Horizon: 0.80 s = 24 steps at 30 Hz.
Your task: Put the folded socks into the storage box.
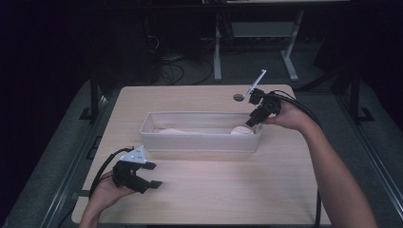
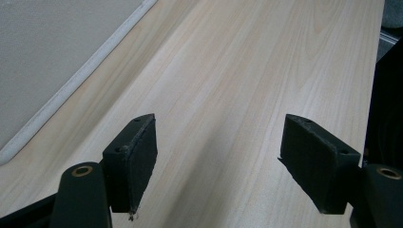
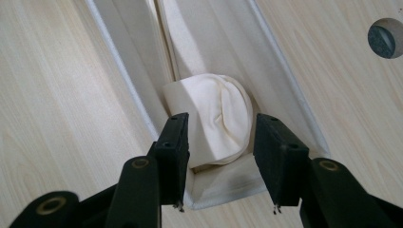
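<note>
The right gripper (image 1: 251,120) hangs over the right end of the long white bin (image 1: 199,142), its jaws apart and pressing on nothing. Seen along them in the right gripper view, a rolled white cloth (image 3: 214,118) lies below and between them, tucked into that end of the bin against the end wall. A second pale cloth (image 1: 173,130) lies flat farther left inside the bin. Behind the bin's right end, a round hole (image 1: 238,97) sits in the wooden table (image 1: 214,190). The left gripper (image 1: 148,175) rests in front of the bin's left end, jaws wide apart over bare wood.
</note>
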Available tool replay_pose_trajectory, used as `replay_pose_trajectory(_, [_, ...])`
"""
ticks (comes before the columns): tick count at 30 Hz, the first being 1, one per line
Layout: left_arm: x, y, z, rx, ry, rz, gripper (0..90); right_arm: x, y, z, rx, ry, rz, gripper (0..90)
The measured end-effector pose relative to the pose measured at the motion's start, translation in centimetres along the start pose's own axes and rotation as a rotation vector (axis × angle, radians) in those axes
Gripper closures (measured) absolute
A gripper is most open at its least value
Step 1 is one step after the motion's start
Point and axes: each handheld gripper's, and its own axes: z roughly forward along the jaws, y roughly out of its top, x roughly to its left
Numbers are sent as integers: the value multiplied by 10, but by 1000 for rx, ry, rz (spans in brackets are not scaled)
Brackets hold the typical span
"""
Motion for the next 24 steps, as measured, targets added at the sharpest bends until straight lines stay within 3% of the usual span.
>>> replay_pose_trajectory(24, [3,-3,0,-4,0,-12,279,5,-15,-21,-28,-17,22,551])
